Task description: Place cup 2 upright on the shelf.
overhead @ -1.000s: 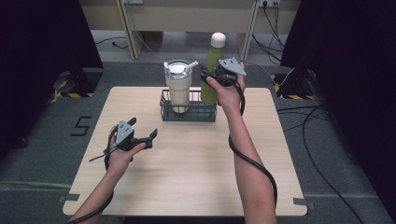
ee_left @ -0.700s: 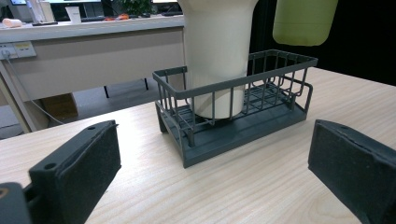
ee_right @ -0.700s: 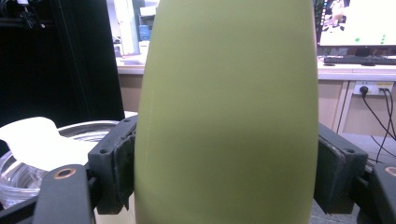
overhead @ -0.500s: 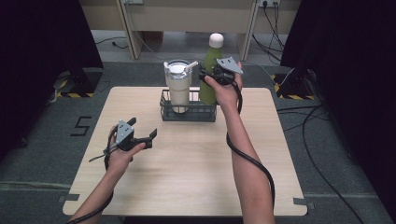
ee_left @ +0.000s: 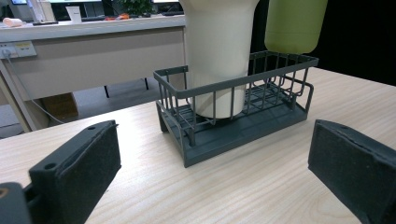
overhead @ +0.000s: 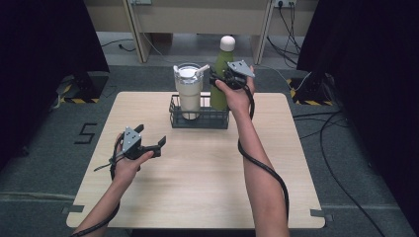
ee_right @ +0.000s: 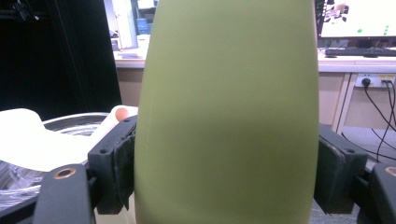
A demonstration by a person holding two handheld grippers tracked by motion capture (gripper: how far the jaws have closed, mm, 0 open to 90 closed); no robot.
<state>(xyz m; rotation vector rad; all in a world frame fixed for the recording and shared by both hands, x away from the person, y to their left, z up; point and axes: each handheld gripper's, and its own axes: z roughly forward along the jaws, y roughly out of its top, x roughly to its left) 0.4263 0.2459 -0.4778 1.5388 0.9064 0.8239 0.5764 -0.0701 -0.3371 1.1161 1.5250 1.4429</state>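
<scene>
A green bottle (overhead: 222,84) with a white cap is held upright in my right gripper (overhead: 218,79), whose pads press both sides of its body (ee_right: 224,93). In the left gripper view the bottle's base (ee_left: 294,25) hangs just above the right end of a dark wire basket (ee_left: 243,88). A cream tumbler (overhead: 189,91) with a clear lid stands in the basket's (overhead: 200,123) left end. My left gripper (overhead: 150,136) hovers open over the table's left side, jaws wide apart (ee_left: 210,172) and pointing at the basket with nothing between them.
The wooden table (overhead: 197,182) has bare surface in front of the basket and to both sides. The tumbler's lid (ee_right: 28,140) sits close to the left of the held bottle. Desks, cables and dark curtains lie beyond the table.
My right gripper and the green bottle have drifted slightly to the left. The left gripper has stayed where it was.
</scene>
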